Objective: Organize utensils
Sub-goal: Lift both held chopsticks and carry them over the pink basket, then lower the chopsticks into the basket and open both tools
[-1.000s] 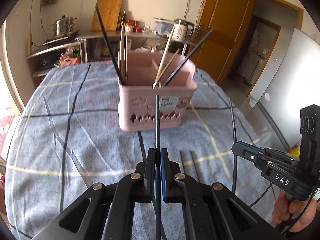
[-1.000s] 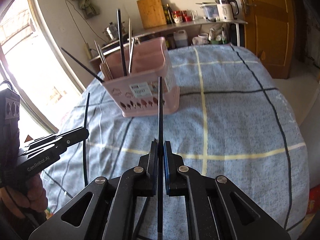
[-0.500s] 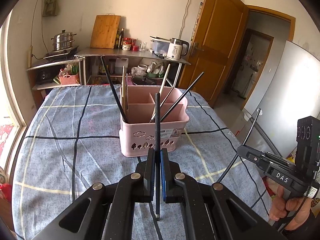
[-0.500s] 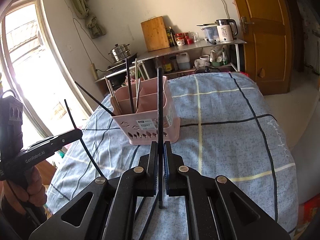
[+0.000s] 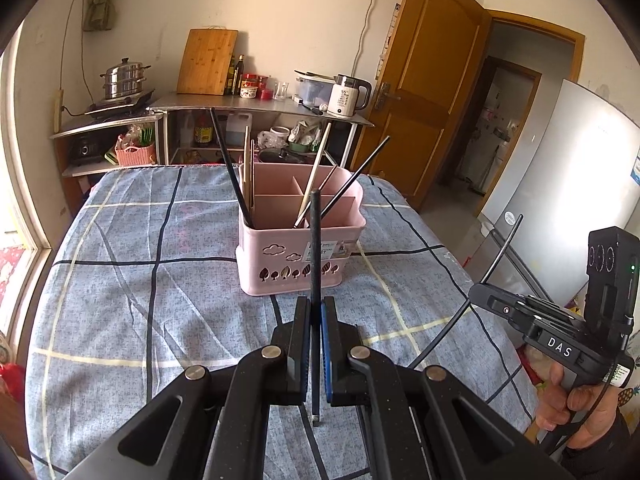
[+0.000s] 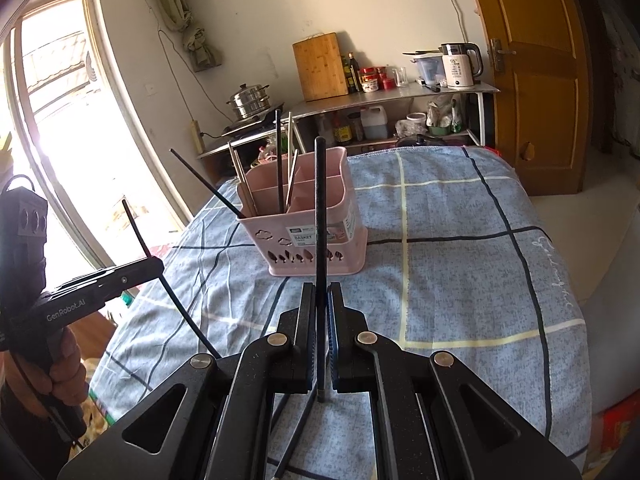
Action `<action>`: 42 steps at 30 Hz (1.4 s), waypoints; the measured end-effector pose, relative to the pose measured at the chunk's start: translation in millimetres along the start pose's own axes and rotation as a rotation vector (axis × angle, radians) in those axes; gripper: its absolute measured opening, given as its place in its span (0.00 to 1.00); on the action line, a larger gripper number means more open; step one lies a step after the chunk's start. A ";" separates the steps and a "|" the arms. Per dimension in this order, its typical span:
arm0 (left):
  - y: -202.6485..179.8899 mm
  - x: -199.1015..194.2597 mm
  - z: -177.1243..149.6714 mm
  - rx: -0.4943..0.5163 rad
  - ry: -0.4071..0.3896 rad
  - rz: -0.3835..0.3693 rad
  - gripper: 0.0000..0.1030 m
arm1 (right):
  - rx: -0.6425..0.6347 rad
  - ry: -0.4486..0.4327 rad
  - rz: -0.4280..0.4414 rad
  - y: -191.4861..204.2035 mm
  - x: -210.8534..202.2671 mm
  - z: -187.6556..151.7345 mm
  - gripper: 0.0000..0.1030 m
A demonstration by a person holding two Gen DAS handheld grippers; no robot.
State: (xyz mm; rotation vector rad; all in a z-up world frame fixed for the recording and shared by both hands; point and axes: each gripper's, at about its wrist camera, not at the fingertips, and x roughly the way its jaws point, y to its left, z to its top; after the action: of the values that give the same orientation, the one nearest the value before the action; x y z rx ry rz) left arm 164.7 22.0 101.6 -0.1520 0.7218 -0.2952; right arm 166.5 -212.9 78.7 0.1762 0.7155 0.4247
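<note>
Pink utensil basket (image 5: pixel 300 236) sits dead ahead on the table, while the left gripper (image 5: pixel 316 312) and right gripper (image 6: pixel 321 300) each pinch a near-upright black chopstick (image 5: pixel 315 280), both about equally close.

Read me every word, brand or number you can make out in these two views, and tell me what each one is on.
"DAS": on the right gripper.
"GenRobot.AI": on the left gripper.
"BASKET": sticker on the pink basket; its smaller print is too small to read.
"55": on the white kettle; the rest is blurred.
Pale script on the tablecloth: unreadable.
</note>
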 end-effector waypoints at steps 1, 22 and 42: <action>0.4 -1.1 1.1 0.000 -0.003 0.002 0.04 | 0.000 -0.006 0.001 0.9 -1.2 1.1 0.05; 6.4 -17.5 88.2 0.018 -0.132 0.023 0.04 | -0.078 -0.140 0.074 48.7 11.0 69.2 0.05; 24.6 15.4 164.5 0.032 -0.221 0.052 0.04 | -0.102 -0.239 0.040 64.8 53.6 129.4 0.05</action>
State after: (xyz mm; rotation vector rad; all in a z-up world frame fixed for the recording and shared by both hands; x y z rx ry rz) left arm 291.0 46.3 208.1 -0.1330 0.5010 -0.2355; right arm 268.5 -132.9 162.4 0.1426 0.4549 0.4687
